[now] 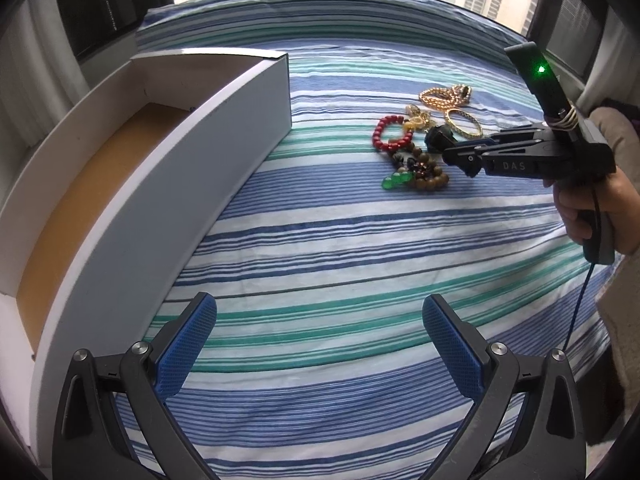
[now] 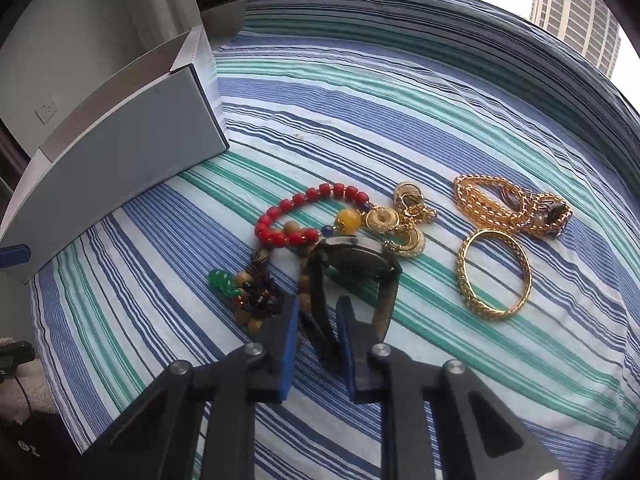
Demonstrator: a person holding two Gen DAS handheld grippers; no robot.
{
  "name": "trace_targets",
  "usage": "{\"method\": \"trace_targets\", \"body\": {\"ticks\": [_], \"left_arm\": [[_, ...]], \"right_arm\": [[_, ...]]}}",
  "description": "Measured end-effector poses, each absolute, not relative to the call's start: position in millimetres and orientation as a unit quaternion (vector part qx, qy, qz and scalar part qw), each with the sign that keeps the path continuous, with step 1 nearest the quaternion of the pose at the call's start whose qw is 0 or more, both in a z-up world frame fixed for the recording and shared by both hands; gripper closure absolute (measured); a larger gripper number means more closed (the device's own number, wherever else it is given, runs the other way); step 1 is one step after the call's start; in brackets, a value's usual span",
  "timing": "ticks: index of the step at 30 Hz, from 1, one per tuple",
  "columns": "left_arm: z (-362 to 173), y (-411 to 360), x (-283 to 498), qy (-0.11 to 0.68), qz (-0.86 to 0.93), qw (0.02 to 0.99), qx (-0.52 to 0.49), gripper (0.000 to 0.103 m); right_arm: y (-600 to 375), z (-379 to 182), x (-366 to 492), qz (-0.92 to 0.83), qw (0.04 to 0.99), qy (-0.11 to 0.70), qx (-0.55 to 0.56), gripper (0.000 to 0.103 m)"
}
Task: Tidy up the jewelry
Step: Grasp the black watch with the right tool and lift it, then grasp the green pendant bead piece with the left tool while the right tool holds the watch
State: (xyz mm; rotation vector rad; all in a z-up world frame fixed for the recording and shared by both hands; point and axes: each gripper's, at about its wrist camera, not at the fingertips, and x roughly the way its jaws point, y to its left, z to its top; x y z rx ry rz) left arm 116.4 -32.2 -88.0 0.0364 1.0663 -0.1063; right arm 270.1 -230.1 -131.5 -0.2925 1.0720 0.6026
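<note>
A black wristwatch point(image 2: 356, 258) lies in a pile of jewelry on the striped cloth. My right gripper point(image 2: 319, 312) is shut on its dark strap, which runs between the blue pads point(image 2: 290, 344). Around the watch lie a red bead bracelet point(image 2: 296, 216), a wooden bead bracelet with a green charm point(image 2: 222, 282), gold ring-shaped pieces point(image 2: 404, 216), a gold bangle point(image 2: 496, 276) and a gold bead strand point(image 2: 488, 204). In the left wrist view the right gripper point(image 1: 456, 156) reaches into the pile from the right. My left gripper point(image 1: 320, 340) is open over bare cloth, beside the open white box point(image 1: 224, 152).
The white box point(image 2: 132, 136) has a brown floor and stands left of the pile. A person's hand point(image 1: 592, 208) holds the right gripper, with a cable hanging below it. Striped cloth point(image 1: 340, 248) covers the surface up to a window at the back.
</note>
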Motion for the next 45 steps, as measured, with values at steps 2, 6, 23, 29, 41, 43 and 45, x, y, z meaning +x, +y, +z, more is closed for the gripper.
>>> {"method": "trace_targets", "body": {"ticks": [2, 6, 23, 29, 41, 43, 45], "left_arm": [[-89, -37, 123, 0.509, -0.064, 0.859, 0.015, 0.000], [-90, -55, 149, 0.497, -0.109, 0.861, 0.019, 0.001], [-149, -153, 251, 0.504, -0.188, 0.833, 0.127, 0.047], [-145, -150, 252, 0.512, -0.193, 0.832, 0.097, 0.076], [-123, -97, 171, 0.525, -0.220, 0.820, 0.070, 0.096], [-126, -88, 152, 0.531, -0.216, 0.817, 0.070, 0.094], [-129, -73, 137, 0.537, -0.201, 0.817, 0.058, 0.078]], "right_arm": [[-237, -126, 262, 0.274, 0.810, 0.503, -0.129, 0.085], [-256, -117, 237, 0.231, 0.813, 0.522, -0.116, 0.085], [-295, -107, 108, 0.137, 0.847, 0.510, -0.069, 0.063], [-307, -93, 90, 0.129, 0.859, 0.494, -0.040, 0.063], [-308, -91, 82, 0.141, 0.856, 0.497, -0.004, 0.063], [-307, -91, 80, 0.141, 0.855, 0.499, -0.006, 0.063], [-306, -91, 78, 0.139, 0.853, 0.503, -0.008, 0.063]]}}
